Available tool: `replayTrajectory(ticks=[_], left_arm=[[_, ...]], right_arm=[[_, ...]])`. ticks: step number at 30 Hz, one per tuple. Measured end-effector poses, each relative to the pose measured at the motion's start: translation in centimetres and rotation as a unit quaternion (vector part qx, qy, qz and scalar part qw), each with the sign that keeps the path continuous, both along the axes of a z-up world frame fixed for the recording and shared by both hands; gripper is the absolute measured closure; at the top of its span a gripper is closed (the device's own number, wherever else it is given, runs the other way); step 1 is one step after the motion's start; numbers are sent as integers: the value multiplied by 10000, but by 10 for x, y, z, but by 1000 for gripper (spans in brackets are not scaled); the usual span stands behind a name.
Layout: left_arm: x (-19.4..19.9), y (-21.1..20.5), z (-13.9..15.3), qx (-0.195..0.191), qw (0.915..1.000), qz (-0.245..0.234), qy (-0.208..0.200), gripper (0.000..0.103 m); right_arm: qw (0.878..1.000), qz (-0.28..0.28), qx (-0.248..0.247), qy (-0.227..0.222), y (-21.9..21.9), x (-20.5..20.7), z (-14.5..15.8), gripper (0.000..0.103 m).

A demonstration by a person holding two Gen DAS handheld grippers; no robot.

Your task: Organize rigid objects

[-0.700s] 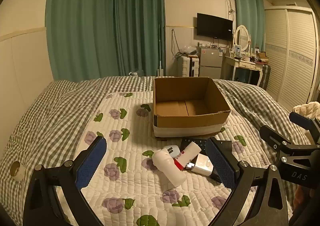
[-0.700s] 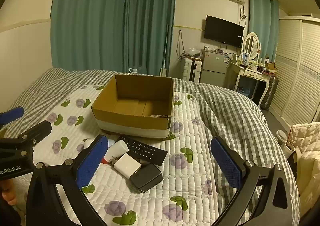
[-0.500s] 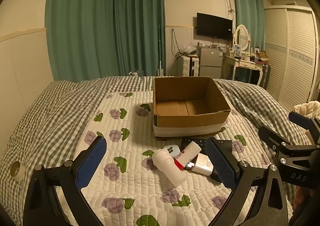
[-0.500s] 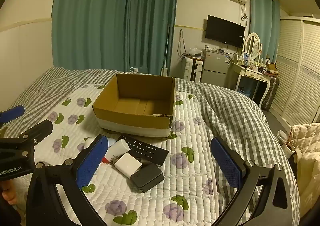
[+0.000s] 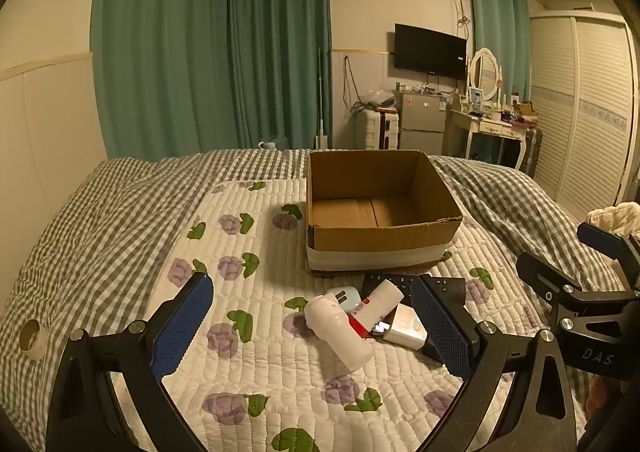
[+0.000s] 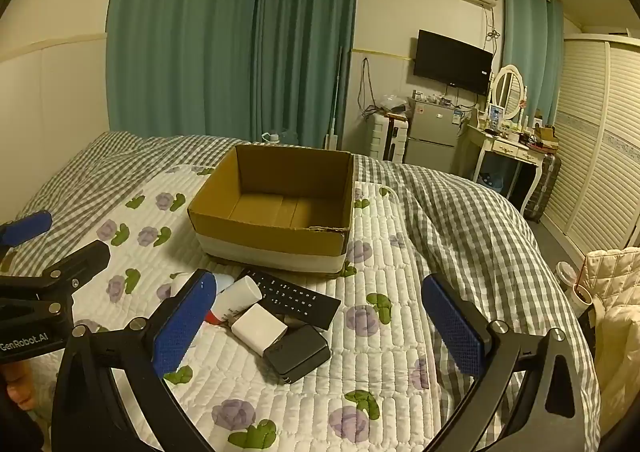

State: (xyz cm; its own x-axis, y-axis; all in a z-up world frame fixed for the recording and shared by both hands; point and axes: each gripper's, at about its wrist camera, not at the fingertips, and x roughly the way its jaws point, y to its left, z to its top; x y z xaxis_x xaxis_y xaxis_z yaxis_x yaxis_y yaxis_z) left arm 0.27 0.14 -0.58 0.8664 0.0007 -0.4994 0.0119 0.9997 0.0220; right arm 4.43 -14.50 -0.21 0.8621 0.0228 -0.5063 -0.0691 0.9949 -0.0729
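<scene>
1. Quilted floral bedding [image 5: 256, 336] is seen beneath an open cardboard box [image 5: 380, 238].
2. Just before the box, a pile is heaped: white bottle [image 5: 340, 332], black remote [image 6: 294, 296] lying long-axis left-right, white charger [image 6: 259, 328].
3. A black power bank [image 6: 298, 352] is shown clearly only in the right view.
4. Left gripper [image 5: 312, 328] and right gripper [image 6: 316, 320] are held spread, nothing gripped.

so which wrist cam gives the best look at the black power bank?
Right wrist. The black power bank lies fully in view on the quilt, in front of the white adapter. In the left wrist view it is almost entirely hidden behind the left hand-held gripper finger; only a dark sliver shows.
</scene>
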Motion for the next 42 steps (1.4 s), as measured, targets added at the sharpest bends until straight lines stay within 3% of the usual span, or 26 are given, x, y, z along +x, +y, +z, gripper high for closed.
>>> replayTrajectory(ticks=[42], left_arm=[[1, 4, -2, -27, 10000, 2, 47, 2]], right_arm=[[9999, 78, 7, 91, 1, 4, -7, 0]])
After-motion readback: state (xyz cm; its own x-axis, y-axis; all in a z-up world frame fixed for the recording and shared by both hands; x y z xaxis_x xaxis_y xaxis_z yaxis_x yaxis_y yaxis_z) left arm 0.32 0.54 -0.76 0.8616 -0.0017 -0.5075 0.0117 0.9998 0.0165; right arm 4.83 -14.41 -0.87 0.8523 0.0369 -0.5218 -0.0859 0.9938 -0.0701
